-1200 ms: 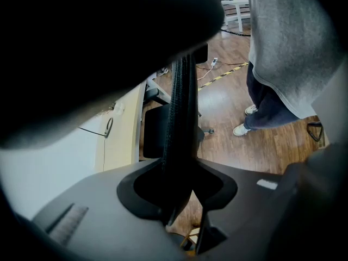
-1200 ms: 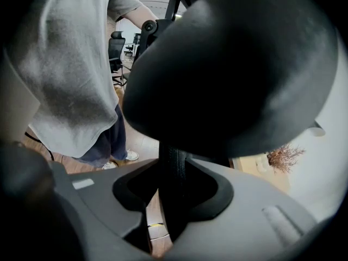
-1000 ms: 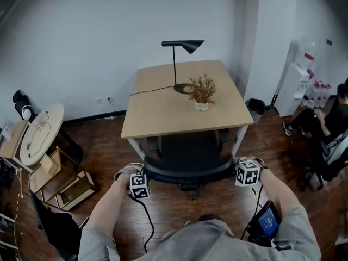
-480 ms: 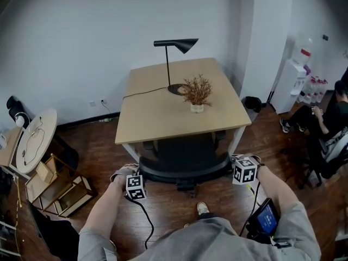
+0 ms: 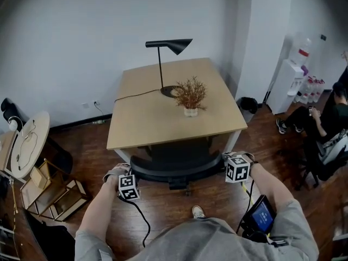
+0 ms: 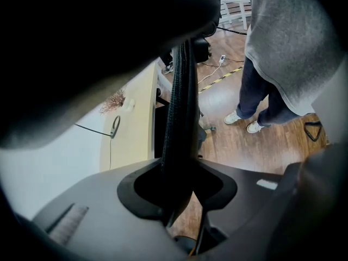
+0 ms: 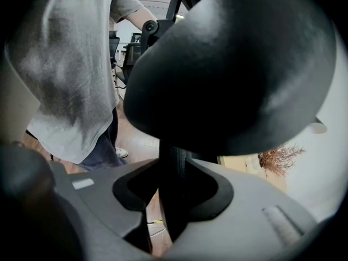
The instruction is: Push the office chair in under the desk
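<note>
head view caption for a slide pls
Left tool and right tool grip the office chair, its seat under the desk bearing a lamp and plant

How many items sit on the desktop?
2: a black lamp toward the back of the desk, and a potted dried plant beside the lamp's base. None seem hidden.

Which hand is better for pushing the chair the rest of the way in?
Neither alone: left gripper and right gripper each clamp one side of the office chair's back, so both together should drive it straight under the desk.
</note>
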{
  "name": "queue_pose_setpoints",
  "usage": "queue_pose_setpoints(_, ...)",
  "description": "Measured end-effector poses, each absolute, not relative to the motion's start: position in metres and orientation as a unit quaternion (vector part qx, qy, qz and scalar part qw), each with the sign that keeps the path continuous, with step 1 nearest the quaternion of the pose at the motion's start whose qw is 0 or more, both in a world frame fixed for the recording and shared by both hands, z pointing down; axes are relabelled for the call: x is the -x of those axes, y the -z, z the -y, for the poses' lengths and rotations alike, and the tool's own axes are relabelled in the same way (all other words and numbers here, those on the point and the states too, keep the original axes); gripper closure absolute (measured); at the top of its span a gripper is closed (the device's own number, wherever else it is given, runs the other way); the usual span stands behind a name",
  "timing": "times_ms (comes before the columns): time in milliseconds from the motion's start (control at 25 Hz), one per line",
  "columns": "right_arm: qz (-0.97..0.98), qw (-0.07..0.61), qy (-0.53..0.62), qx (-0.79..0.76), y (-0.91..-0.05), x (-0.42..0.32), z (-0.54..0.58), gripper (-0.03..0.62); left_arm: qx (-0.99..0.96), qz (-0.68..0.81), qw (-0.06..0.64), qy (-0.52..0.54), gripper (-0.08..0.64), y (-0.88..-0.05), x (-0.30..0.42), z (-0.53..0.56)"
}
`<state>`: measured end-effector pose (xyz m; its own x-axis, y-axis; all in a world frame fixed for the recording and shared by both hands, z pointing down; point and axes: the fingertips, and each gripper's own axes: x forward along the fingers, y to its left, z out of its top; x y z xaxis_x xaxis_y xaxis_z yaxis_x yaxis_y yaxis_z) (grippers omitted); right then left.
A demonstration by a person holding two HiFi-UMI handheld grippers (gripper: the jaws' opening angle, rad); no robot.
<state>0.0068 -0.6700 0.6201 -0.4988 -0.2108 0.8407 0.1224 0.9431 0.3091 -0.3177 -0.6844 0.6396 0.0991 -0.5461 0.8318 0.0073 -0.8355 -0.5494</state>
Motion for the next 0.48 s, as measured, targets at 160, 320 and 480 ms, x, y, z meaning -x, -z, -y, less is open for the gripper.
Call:
queue_pose_setpoints(160,0.849,0.5,0.168,-0.023,-0.619,-0.012,0.684,0.449,0.709,-0.191,0.208,0.646,0.436,-0.638,0.313,0.696)
queue_pose_setpoints(320,0.85,0.498,0.17,-0.025,-0.618,-0.012,0.699,0.449,0.707,-0.193,0.215,0.646,0.436,-0.64,0.313,0.713)
queue_pose_setpoints(480,0.849,0.499,0.171,-0.022,-0.619,-0.011,0.712,0.449,0.708,-0.193,0.212,0.645,0.437,-0.64,0.313,0.724)
